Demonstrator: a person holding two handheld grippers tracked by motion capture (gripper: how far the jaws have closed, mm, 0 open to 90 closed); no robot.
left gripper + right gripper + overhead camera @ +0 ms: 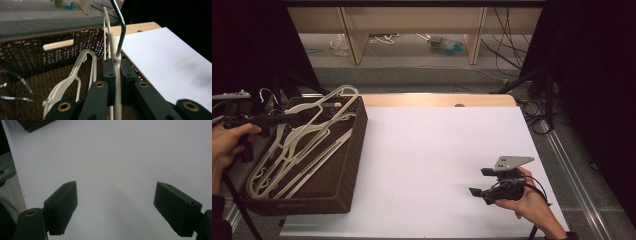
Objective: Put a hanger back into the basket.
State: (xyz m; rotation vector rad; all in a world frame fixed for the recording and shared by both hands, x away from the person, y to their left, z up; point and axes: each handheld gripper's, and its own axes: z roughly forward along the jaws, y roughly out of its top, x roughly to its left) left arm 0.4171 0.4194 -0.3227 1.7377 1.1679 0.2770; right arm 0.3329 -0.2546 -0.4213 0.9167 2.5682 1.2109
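A brown wicker basket at the table's left holds several cream plastic hangers. My left gripper reaches over the basket's far left part. In the left gripper view this gripper is shut on the neck of one cream hanger, whose metal hook rises just beyond the jaws. That hanger leans up over the basket's far rim. My right gripper rests low over the white table top at the near right, held open with nothing between its jaws.
Other hangers lie inside the basket below my left jaws. The white sheet spreads wide between basket and right gripper. A wooden table edge runs along the back; shelves and cables lie on the floor beyond.
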